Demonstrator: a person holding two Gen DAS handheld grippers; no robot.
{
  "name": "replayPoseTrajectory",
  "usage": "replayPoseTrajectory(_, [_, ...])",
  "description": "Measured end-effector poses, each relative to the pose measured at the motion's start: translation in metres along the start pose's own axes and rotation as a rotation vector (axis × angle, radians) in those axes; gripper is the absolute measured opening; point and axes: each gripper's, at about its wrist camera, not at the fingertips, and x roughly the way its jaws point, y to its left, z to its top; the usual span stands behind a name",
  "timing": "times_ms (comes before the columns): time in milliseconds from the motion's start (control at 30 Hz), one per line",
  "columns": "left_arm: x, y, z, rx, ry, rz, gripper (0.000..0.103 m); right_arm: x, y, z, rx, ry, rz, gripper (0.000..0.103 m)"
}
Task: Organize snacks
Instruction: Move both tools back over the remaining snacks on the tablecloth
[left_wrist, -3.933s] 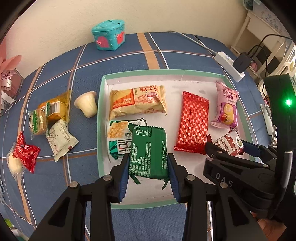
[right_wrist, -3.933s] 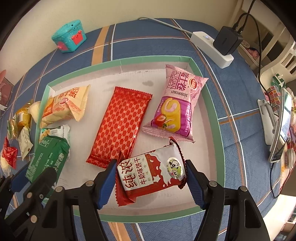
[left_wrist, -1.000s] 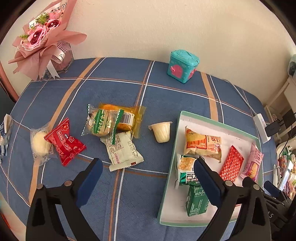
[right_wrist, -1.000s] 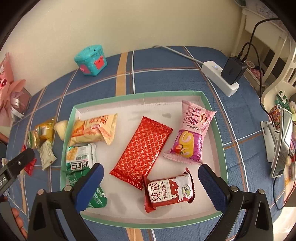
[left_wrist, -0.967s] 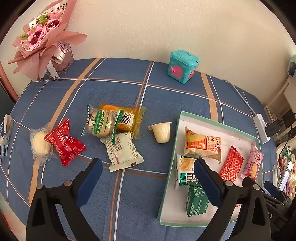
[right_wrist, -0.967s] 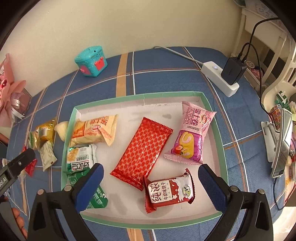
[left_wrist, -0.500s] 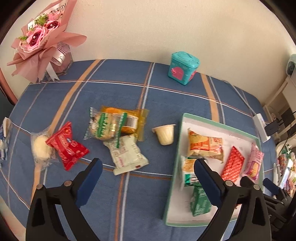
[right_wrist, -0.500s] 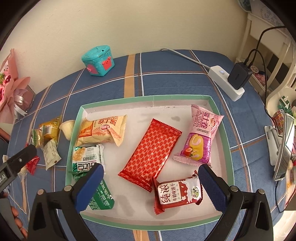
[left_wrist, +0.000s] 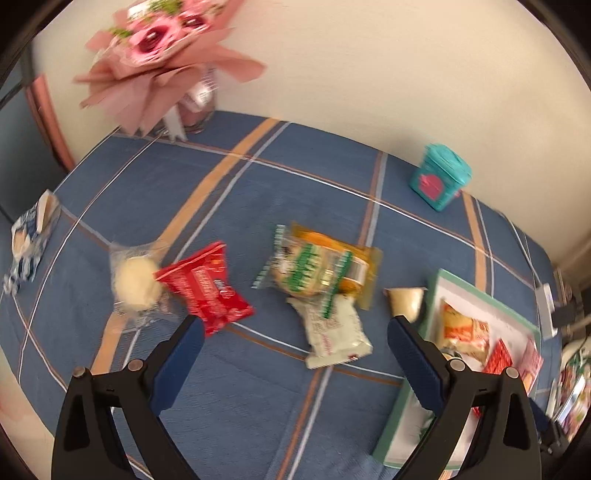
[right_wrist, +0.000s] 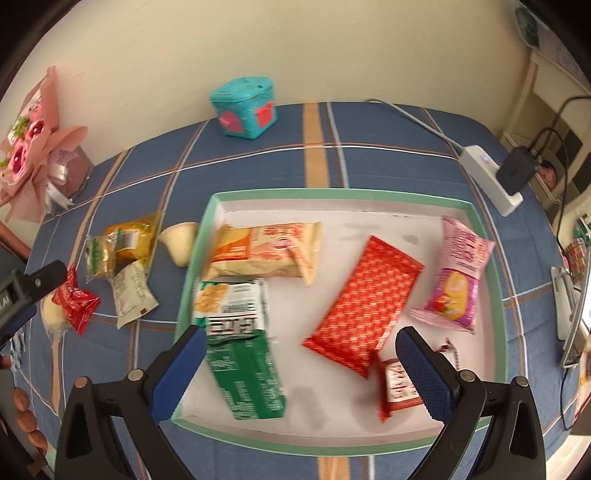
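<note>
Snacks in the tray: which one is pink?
The pink packet with a strawberry roll picture, by the tray's right wall. The others are red, green or orange.

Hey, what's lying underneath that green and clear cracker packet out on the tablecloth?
Under the green cracker packet lie an orange-yellow packet behind it and a white sachet in front. Their overlapped parts are covered, and blur hides any print.

I can read no print on any snack wrapper (all of it blurred), nor on my own claws.
</note>
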Motion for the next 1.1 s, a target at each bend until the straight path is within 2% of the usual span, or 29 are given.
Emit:
replayPoseTrajectory(167, [-0.001,0.034,0.005,-0.024,0.025,0.029,0.099,-0.005,0.026,0.004,-0.002,-0.048,0.041,0.103])
replayPoseTrajectory(267, [-0.004,0.056,0.009,-0.033,0.007,0.057,0.099,-0.009,0.044,0.006,-0.013,-0.085,0.064,0.103])
replayPoseTrajectory(500, [0.0,0.106,0.017,-0.166,-0.023,0.032,0.099,-0.003,0.082,0.008,-0.034,-0.099,0.149,0.103])
replayPoseTrajectory(600, [0.007,0.108,0.02,-0.172,-0.024,0.023,0.099,0.003,0.097,0.007,-0.054,-0.099,0.17,0.103])
replayPoseTrajectory(700, [0.018,0.107,0.022,-0.178,0.004,-0.018,0.099,0.009,0.114,0.008,-0.085,-0.094,0.183,0.103])
replayPoseTrajectory(833, [0.034,0.101,0.024,-0.172,0.06,-0.015,0.099,0.02,0.132,0.009,-0.13,-0.076,0.189,0.103])
replayPoseTrajectory(1100, [0.057,0.091,0.026,-0.166,0.111,-0.033,0.098,0.048,0.156,0.009,-0.199,-0.043,0.192,0.103])
